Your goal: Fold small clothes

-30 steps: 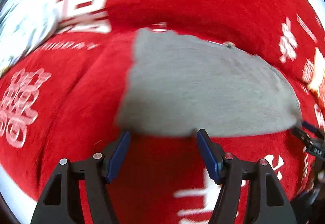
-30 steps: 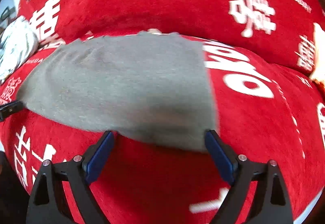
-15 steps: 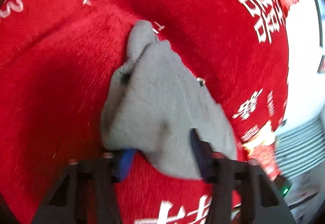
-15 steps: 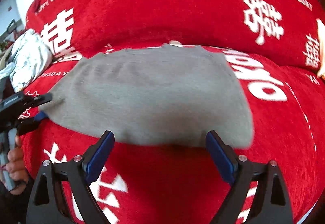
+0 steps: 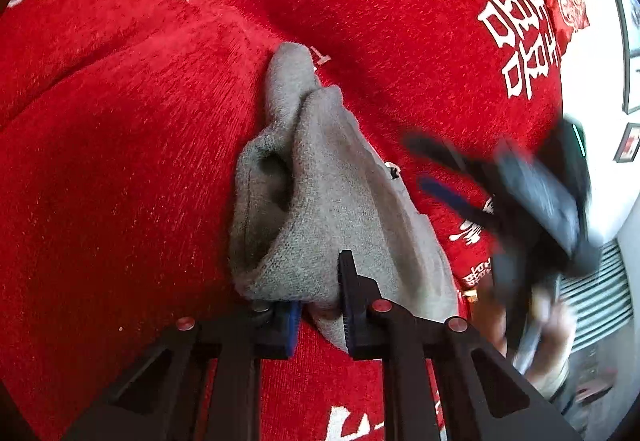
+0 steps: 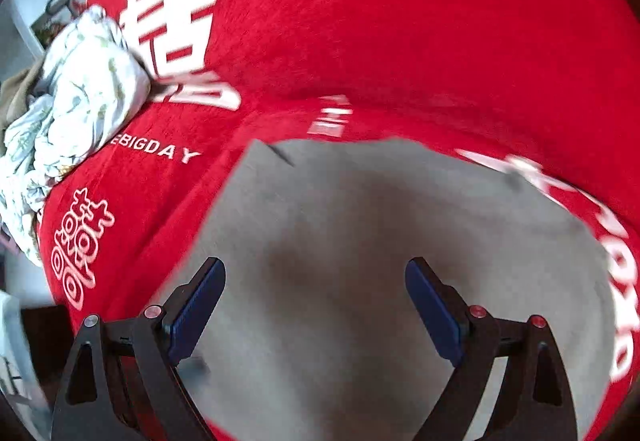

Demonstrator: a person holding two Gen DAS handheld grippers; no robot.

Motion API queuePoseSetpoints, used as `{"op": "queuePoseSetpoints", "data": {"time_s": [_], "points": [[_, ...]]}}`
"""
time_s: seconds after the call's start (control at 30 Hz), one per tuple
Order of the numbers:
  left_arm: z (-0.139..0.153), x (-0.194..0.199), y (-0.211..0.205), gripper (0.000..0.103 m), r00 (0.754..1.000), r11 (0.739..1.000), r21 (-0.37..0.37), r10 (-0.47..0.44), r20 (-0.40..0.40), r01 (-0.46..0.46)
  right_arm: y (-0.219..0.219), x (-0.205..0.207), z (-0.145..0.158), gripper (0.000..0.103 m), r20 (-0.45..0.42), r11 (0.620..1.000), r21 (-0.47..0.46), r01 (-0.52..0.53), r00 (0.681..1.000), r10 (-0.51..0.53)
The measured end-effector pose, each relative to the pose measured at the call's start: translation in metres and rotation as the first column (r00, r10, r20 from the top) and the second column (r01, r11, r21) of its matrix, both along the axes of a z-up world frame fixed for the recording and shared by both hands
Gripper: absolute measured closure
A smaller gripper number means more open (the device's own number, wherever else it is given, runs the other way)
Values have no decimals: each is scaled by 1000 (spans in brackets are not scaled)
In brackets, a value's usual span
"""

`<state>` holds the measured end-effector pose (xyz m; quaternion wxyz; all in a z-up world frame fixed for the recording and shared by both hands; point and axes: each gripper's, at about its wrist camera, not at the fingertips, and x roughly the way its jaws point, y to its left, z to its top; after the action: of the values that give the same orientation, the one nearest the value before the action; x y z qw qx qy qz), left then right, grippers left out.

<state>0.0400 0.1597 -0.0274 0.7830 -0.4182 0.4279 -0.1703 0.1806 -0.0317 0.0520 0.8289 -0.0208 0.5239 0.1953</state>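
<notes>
Risk of a lopsided fold: left claw clamped on bunched grey garment atop red sofa cover, right claw gaping, gripping nothing.

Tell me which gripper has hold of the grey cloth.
The left gripper: its blue pads are pinched on a bunched edge of the grey cloth. The right gripper is spread wide above it, gripping nothing.
</notes>
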Motion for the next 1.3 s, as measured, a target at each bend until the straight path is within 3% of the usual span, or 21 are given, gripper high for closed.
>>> {"op": "queuePoseSetpoints", "data": {"time_s": [0.2,0.23,0.3,0.37,0.4,0.43,0.47,0.6,0.83,1.13,1.3], "points": [[6,0,-2,85,1000,998,60,-14,10,13,73,59,-45,9,-198,999,-39,-7,980,-1],[7,0,-3,85,1000,997,76,-16,11,15,84,62,-56,9,-220,997,-76,-21,975,4],[10,0,-6,85,1000,994,108,-19,21,17,104,61,-66,11,-175,978,-202,-52,984,16],[12,0,-7,85,999,991,134,-21,29,17,125,51,-71,32,-105,929,-345,-130,989,100],[14,0,-8,85,999,989,146,-22,33,17,127,48,-67,40,-90,924,-353,-148,988,123],[16,0,-9,90,999,987,157,-24,37,18,123,48,-63,68,-78,920,-366,-139,990,118],[20,0,-11,91,998,985,170,-32,44,24,113,51,-58,81,-82,932,-341,-123,991,101],[35,-3,-17,91,996,973,229,-50,77,31,69,58,-41,83,-127,990,-123,-64,991,48],[56,-7,-25,91,989,960,277,-85,121,49,30,60,-18,84,-140,995,101,-5,990,19],[73,-8,-35,95,981,953,295,-120,151,71,2,62,0,85,-138,973,229,26,990,6],[68,-10,-28,94,986,959,280,-90,140,48,-12,59,8,86,-133,960,278,39,991,-1]]}}
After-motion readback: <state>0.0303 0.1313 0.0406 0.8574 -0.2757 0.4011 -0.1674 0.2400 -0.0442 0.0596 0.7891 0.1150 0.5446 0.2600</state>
